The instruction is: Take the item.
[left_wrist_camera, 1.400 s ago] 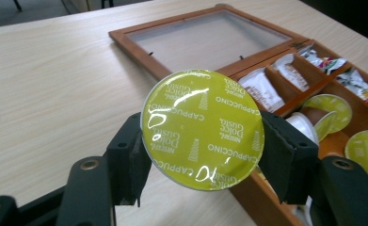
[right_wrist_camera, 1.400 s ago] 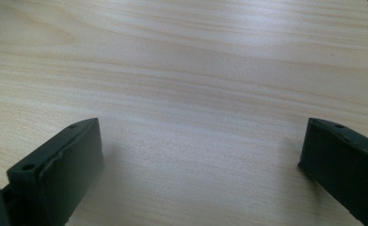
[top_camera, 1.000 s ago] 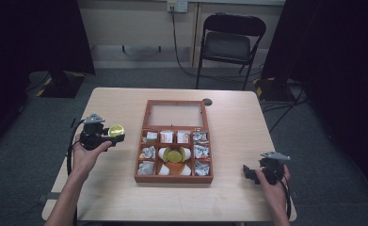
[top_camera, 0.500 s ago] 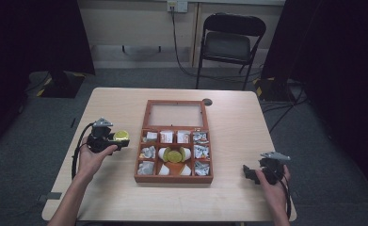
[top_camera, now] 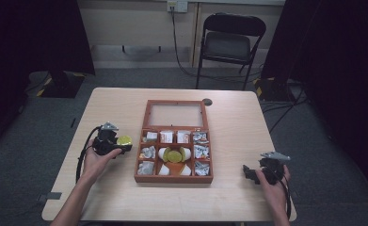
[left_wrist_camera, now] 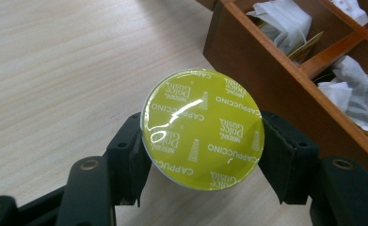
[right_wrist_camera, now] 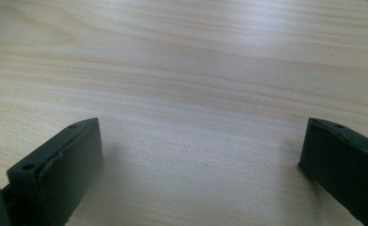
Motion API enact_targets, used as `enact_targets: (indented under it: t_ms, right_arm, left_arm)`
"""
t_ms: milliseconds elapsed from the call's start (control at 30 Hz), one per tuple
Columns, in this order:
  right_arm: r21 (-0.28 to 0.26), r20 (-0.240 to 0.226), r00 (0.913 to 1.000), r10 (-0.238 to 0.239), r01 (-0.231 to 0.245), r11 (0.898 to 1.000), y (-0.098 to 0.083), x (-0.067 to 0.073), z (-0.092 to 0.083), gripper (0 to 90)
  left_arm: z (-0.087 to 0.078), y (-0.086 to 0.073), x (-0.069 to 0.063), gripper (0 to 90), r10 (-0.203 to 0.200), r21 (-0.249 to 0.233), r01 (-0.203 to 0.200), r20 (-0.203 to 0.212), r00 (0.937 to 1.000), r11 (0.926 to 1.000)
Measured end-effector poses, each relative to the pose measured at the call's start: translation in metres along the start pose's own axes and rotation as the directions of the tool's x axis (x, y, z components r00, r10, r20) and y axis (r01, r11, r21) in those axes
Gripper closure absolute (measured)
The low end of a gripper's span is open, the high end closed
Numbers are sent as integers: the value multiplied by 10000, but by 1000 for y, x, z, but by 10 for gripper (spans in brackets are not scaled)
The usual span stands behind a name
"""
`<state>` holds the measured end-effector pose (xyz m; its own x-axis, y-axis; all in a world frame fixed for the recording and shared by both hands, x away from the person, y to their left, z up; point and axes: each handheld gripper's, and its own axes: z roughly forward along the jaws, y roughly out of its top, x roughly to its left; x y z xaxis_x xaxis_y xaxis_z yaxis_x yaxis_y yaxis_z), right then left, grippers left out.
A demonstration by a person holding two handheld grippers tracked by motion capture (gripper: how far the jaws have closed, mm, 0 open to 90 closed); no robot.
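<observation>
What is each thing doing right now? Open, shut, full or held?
Left gripper: shut on the yellow coffee capsule.
Yellow coffee capsule: held, foil lid facing up.
Right gripper: open, holding nothing.
Wooden box: lid open, compartments filled.
Folding chair: unfolded, nobody sitting.

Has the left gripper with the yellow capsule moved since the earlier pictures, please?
Yes. In the high view the left gripper, shut on the yellow capsule, has come down the picture and nearer the wooden box, from beside its lid to beside its compartments.
</observation>
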<state>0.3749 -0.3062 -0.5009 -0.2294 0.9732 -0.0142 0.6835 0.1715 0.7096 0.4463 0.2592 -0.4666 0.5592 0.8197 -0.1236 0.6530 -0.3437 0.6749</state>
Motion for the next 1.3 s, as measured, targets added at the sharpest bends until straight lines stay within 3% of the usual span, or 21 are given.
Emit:
enact_targets:
  t_ms: [100, 300, 567, 733, 1000, 1300]
  right_arm:
    - [-1, -1, 10000, -6, 6, 10000, 0, 0, 0, 0]
    - [1, -1, 10000, 0, 0, 10000, 0, 0, 0, 0]
    - [1, 1, 10000, 0, 0, 10000, 0, 0, 0, 0]
    - [-1, 2, 10000, -7, 7, 10000, 0, 0, 0, 0]
    - [-1, 1, 10000, 0, 0, 10000, 0, 0, 0, 0]
    - [0, -2, 10000, 2, -2, 10000, 0, 0, 0, 0]
  left_arm:
    - [3, -1, 2, 394, -134, 48, 134, -4, 9999, 9999]
    - [11, -4, 0, 393, 95, 434, -94, -21, 10000, 9990]
    - [12, -5, -1, 390, 160, 302, -158, -68, 9998, 9994]
    - [12, -6, 1, 379, -3, 293, 2, 24, 10000, 9996]
    - [9, -4, 2, 295, -114, 159, 113, 28, 9999, 9998]
    - [-3, -3, 4, 235, -359, -378, 360, 37, 9993, 9986]
